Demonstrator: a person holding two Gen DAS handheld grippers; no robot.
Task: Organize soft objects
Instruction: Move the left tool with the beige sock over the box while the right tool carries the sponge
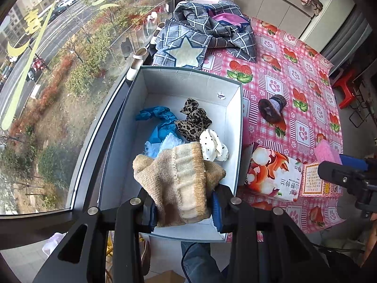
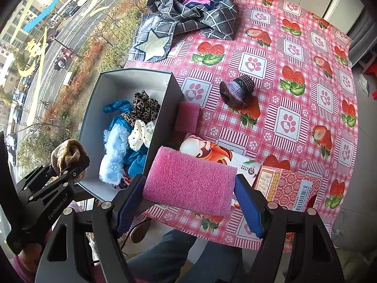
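Note:
My left gripper [image 1: 183,208] is shut on a beige knitted piece [image 1: 181,179] and holds it over the near end of an open grey box [image 1: 235,118]. In the box lie a blue cloth [image 1: 157,122], a leopard-print scrunchie [image 1: 194,120] and a white dotted scrunchie [image 1: 213,147]. My right gripper [image 2: 188,199] is shut on a pink sponge [image 2: 190,179], held above the table's near edge, right of the box [image 2: 169,99]. A second pink sponge [image 2: 187,116] lies beside the box. A small purple knitted hat [image 2: 236,92] sits mid-table.
A pink strawberry tablecloth [image 2: 294,94] covers the table. A grey checked garment [image 2: 188,16] lies at the far end. A tissue pack [image 2: 212,152] and a red patterned box [image 2: 287,186] lie near the front edge. A large window [image 1: 59,70] is to the left.

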